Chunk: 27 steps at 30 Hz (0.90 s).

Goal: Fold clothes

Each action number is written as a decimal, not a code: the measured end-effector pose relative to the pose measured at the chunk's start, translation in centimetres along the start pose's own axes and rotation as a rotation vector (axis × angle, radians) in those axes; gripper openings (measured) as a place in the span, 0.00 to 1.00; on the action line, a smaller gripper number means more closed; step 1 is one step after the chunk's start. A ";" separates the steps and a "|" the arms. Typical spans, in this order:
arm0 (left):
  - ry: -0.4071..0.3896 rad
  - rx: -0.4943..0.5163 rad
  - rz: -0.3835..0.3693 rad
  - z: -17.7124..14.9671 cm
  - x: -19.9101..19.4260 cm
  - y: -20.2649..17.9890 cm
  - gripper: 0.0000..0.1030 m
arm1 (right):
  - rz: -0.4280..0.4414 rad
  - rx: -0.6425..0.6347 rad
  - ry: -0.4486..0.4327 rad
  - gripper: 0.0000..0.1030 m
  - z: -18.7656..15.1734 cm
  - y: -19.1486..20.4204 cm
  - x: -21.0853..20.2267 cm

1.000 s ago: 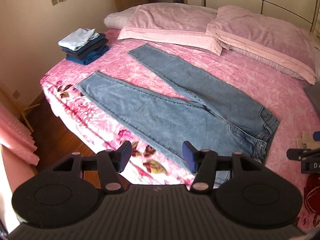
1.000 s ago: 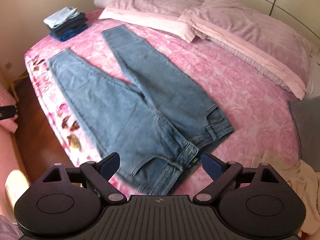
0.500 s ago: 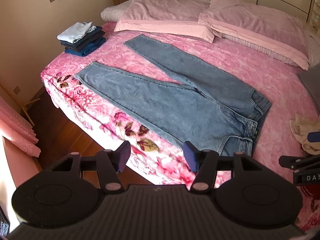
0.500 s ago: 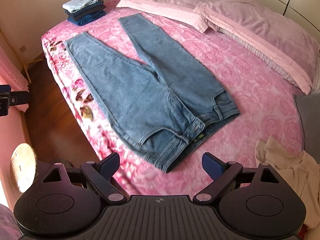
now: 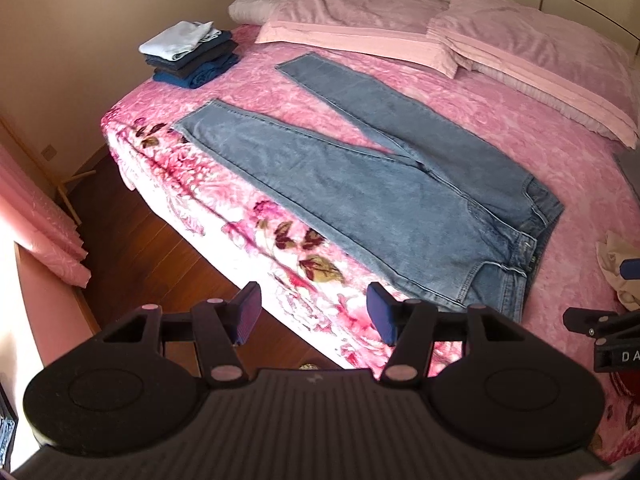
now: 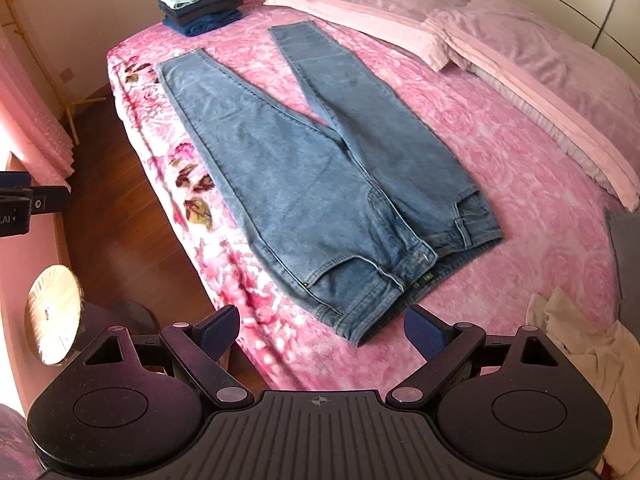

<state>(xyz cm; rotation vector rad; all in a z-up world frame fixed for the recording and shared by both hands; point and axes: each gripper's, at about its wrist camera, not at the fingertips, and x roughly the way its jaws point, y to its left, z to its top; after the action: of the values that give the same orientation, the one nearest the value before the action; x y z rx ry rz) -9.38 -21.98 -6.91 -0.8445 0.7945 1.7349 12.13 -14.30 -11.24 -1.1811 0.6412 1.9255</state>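
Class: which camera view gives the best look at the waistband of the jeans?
The right wrist view: the waistband lies near and faces the camera, button area and label visible. In the left wrist view the waistband sits off to the right, seen obliquely and smaller.

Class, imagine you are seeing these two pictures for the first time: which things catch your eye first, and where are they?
A pair of blue jeans lies spread flat across the pink bedspread, legs apart in a V. A neat stack of folded clothes sits at the bed's far corner, beside the pink pillows. The left gripper and right gripper are open near the bed's edge.
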 end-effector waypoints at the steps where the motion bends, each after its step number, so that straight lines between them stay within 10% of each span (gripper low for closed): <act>1: -0.004 -0.006 0.003 0.1 0.0 0.2 0.53 | 0.001 -0.006 -0.003 0.89 0.2 0.1 0.0; 27: -0.141 0.049 -0.068 8.4 6.6 0.6 0.55 | 0.005 0.152 -0.139 0.89 5.6 -5.2 2.7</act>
<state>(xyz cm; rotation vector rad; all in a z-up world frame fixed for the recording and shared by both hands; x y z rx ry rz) -13.06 -11.97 -7.84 -0.7001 0.7037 1.6883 12.86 -6.25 -11.28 -0.9439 0.7026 1.9078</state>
